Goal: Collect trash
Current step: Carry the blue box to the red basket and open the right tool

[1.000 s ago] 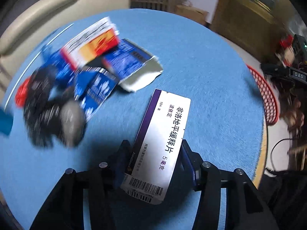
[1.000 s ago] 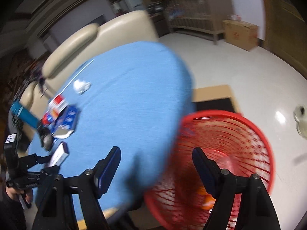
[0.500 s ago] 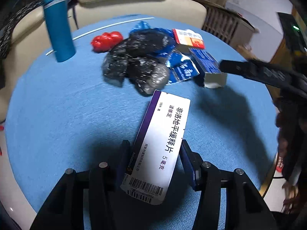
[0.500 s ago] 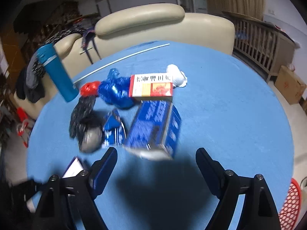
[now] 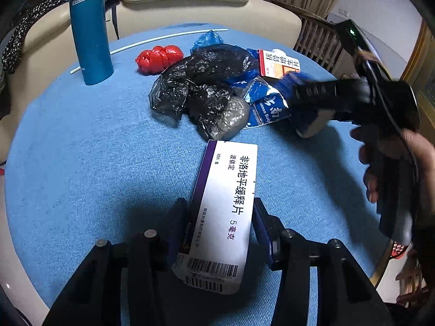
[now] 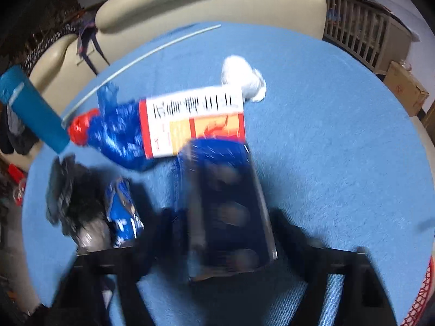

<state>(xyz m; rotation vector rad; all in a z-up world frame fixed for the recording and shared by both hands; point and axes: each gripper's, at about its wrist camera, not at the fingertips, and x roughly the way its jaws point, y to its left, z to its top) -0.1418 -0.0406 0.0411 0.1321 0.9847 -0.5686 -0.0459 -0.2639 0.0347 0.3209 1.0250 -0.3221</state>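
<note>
- White-and-purple medicine box (image 5: 223, 217) sits low in the left wrist frame's centre, pinched by the left gripper (image 5: 220, 233) above the blue tablecloth (image 5: 81, 149).
- Blue carton (image 6: 225, 212) lies between the right gripper (image 6: 217, 233) fingers, centre frame; blur hides whether they grip it.
- Black bags (image 5: 201, 87) lie mid-frame beyond.

Bottle (image 5: 89, 27) left of trash pile (image 5: 206, 92) (on table (image 5: 81, 149))
</note>
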